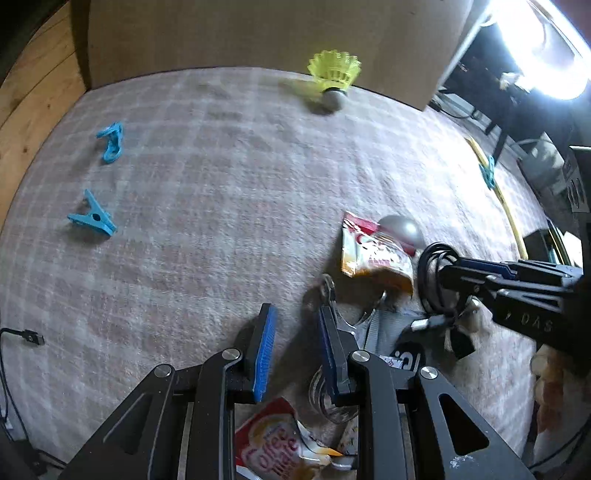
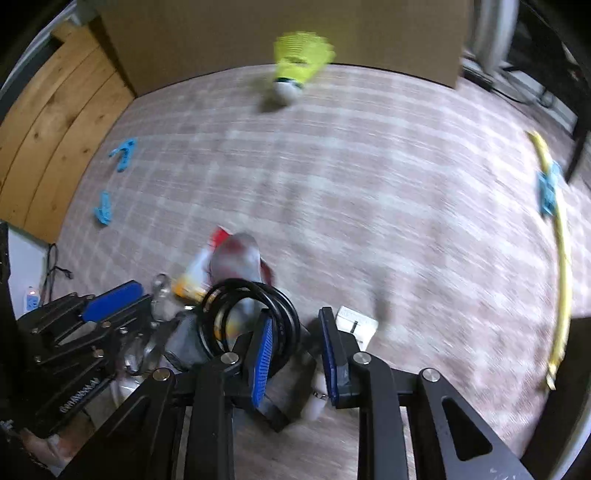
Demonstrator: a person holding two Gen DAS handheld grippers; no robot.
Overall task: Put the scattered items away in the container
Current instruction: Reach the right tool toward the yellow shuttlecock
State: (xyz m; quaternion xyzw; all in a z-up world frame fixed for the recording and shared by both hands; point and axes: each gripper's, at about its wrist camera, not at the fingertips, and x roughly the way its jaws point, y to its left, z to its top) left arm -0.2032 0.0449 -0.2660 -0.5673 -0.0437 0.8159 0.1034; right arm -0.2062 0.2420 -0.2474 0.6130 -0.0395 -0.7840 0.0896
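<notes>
My left gripper (image 1: 296, 310) points down at the pink checked carpet (image 1: 221, 221), its pads a little apart with bare carpet between them. A metal clasp (image 1: 327, 288) on a grey strap (image 1: 388, 325) lies by its right fingertip. My right gripper (image 2: 295, 314) is shut on a coil of black cable (image 2: 240, 295); a white charger (image 2: 356, 325) trails from it. Beside them lie a red-and-white packet (image 1: 373, 254), a silver ball (image 1: 400, 229) and a coffee creamer packet (image 1: 273, 443). A yellow shuttlecock (image 1: 334, 74) rests against the cardboard box (image 1: 258, 33).
Two blue pegs (image 1: 110, 142) (image 1: 94, 218) lie at the carpet's left. A third blue peg (image 1: 488, 171) sits on a yellow strip (image 1: 506, 206) at the right. A black USB lead (image 1: 29, 336) lies at the left edge. Wooden floor (image 1: 33, 85) borders the carpet, dark furniture stands at the right.
</notes>
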